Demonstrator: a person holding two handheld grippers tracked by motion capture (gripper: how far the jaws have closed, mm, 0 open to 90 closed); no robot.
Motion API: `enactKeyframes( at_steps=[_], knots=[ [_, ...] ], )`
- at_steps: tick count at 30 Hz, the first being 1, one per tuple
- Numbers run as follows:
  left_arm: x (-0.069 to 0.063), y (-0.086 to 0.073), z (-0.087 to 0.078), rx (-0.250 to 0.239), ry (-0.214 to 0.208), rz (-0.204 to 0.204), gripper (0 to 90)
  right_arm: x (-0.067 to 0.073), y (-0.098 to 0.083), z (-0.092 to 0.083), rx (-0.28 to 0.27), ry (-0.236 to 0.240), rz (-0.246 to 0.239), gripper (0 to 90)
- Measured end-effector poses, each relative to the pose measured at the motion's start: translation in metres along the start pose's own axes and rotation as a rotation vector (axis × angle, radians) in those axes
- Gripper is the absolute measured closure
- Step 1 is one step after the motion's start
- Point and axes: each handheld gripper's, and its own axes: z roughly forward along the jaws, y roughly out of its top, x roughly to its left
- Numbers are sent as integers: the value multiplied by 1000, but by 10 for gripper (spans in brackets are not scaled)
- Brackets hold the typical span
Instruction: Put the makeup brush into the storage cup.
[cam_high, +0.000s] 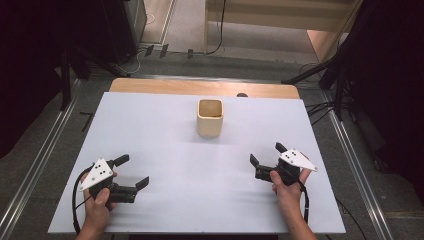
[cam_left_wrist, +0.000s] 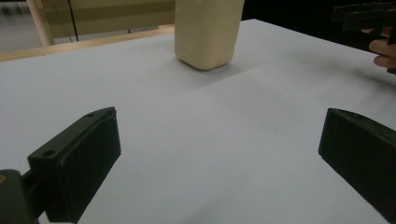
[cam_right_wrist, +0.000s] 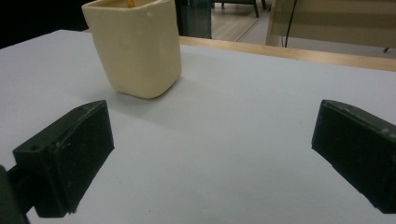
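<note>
I rest both grippers, left (cam_high: 131, 172) and right (cam_high: 266, 157), low on the counter (cam_high: 165, 125), jaws released and empty, angled toward the cup (cam_high: 210, 117), seemingly ready to approach.

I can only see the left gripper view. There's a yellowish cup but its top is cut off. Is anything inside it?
Observer: From the high view the cup is open on top; its inside looks brownish, and I cannot tell what that is.
Operator: Whose fingers are at my right edge?
Observer: The person's other hand, holding the right gripper, jaws open, near the table's right side.
Operator: Is my gripper far from the cup?
Observer: The left gripper is open, near the front left, apart from the cup.
</note>
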Motion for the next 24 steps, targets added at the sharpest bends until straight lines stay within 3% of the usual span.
enactKeyframes(
  at_steps=[18,24],
  knots=[
    [-1,1,-1,-5,2,-1,0,-23,-16,-35,20,-34,19,0],
    [-2,1,-1,-7,0,0,0,-24,-21,-41,48,-9,18,0]
  ],
)
